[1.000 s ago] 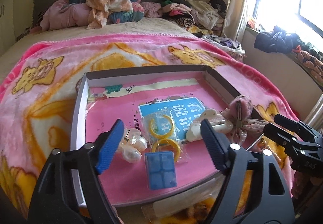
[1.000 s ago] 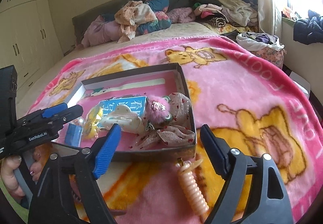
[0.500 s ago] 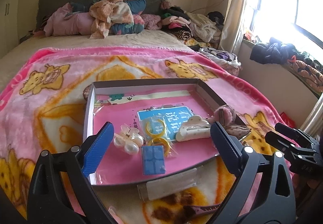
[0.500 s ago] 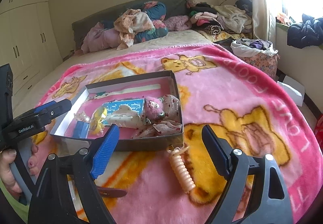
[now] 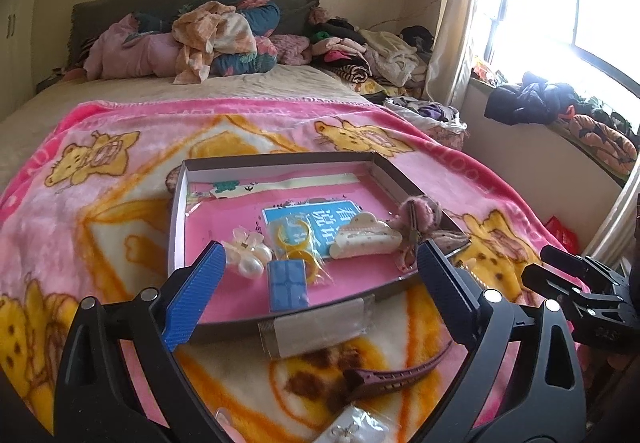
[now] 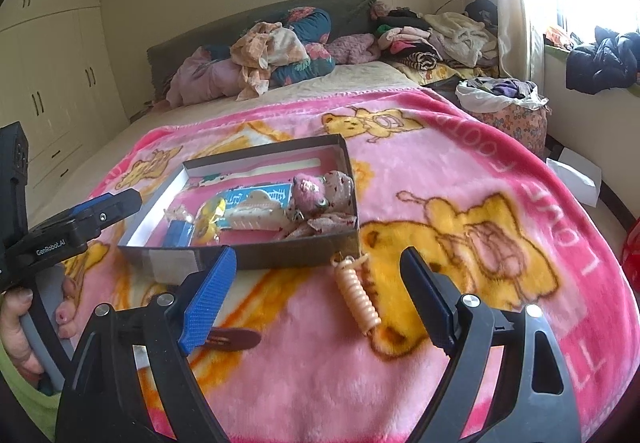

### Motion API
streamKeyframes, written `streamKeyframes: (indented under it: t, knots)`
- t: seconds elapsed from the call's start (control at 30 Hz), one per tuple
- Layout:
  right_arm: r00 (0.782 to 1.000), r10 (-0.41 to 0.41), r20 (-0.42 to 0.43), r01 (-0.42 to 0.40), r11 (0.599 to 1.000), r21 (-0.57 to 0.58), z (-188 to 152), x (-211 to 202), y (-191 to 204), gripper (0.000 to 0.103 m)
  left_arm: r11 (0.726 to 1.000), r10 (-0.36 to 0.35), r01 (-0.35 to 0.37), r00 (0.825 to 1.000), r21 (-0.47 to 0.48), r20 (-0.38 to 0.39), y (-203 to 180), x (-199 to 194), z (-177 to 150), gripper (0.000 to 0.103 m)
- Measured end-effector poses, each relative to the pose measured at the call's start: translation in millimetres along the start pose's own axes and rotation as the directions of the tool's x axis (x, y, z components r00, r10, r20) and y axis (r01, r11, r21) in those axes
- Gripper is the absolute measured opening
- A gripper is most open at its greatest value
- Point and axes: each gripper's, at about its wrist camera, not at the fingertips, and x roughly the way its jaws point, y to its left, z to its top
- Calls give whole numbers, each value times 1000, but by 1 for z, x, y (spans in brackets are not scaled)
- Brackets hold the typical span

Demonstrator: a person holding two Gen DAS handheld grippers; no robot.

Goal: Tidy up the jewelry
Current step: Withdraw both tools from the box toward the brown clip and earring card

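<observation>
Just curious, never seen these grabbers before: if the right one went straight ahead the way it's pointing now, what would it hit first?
Probably the peach spiral hair clip lying on the pink blanket, just outside the box. It sits between the open fingers of the right gripper, though depth is hard to judge.

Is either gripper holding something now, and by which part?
Nothing is held. The left gripper and the right gripper are both open and empty.
</observation>
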Motion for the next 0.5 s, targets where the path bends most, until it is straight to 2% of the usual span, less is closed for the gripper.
streamKeyframes:
  t: [0.5]
  knots:
    - [1000,2,-16,-2,1000,-18,-19,-12,5,81,998,19,-18,1000,55,-13,-7,-15,-25,88]
